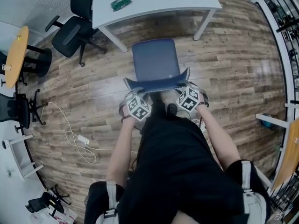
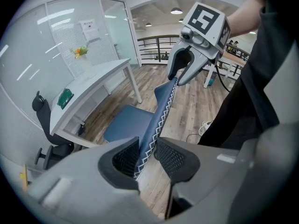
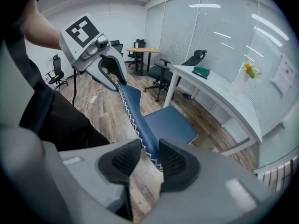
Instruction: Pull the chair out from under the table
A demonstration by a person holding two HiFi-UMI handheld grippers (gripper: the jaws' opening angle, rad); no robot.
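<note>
The blue chair [image 1: 155,59] stands on the wood floor just in front of the white table [image 1: 187,1], its seat out from under the tabletop. Its backrest top edge [image 1: 156,84] faces me. My left gripper [image 1: 133,93] straddles the left end of that edge, my right gripper [image 1: 185,85] the right end. In the left gripper view the backrest [image 2: 156,120] runs between the pads of the left gripper [image 2: 147,155], with a thin gap on one side. In the right gripper view the backrest [image 3: 133,106] lies against one pad of the right gripper [image 3: 149,160], and floor shows beside the other.
A green object [image 1: 120,3] lies on the white table. Black office chairs [image 1: 70,31] stand at the back left, next to a round wooden table [image 1: 16,55]. A white cable with an adapter [image 1: 80,140] trails on the floor at my left. A railing [image 1: 282,27] runs along the right.
</note>
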